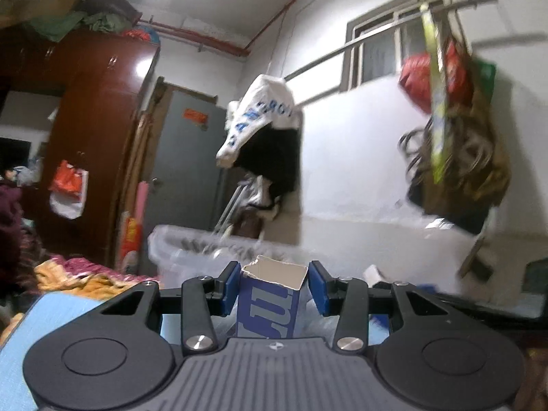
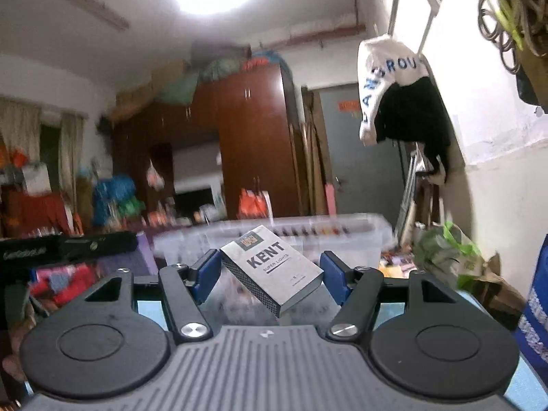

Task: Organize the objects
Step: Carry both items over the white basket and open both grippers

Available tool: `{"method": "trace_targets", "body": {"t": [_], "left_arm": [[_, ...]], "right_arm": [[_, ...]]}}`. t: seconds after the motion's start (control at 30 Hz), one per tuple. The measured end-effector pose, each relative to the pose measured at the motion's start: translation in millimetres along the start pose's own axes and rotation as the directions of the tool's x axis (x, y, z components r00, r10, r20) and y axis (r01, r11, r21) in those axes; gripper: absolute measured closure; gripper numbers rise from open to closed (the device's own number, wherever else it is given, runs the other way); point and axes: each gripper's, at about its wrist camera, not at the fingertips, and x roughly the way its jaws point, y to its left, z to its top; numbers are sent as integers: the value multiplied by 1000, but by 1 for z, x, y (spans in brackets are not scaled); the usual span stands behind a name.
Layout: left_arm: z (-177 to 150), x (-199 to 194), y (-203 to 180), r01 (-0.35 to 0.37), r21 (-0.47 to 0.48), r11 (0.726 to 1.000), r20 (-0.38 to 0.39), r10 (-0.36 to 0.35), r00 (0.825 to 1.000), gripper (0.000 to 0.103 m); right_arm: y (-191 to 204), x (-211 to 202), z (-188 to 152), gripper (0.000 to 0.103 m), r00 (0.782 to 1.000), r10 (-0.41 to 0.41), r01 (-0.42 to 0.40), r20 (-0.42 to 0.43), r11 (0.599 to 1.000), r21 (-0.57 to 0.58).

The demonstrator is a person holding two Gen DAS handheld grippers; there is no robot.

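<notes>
Up close, left fingers [image 1: 236,286] grasping torn blue carton [image 1: 270,308], base hidden, right fingers [image 2: 207,274] grasping Kent pack [image 2: 272,269]

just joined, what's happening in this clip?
A person holds a gripper in each hand, each carrying a small box above a cluttered room. The left gripper is closed on a blue carton with a torn-open top, held upright. The right gripper holds a grey Kent cigarette pack, tilted between the pads. A clear plastic storage bin sits just ahead in both views; neither box is in it yet.
</notes>
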Motion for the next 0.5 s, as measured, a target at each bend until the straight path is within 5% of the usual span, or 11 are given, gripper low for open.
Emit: {"method": "trace_targets", "body": {"t": [0.2,0.43,0.5], "left_arm": [[69,26,-3,-23,-34,999,43,24,999,56],[91,113,-1,-146,-38,988,-105,142,984,51],[84,131,3,-172,-30,985,-160,165,973,40]], "right_arm": [[3,20,74,36,997,-32,36,68,997,-63],[-13,117,101,35,977,-145,124,-157,983,-136],[-13,131,93,20,968,-152,122,-201,981,-151]]}}
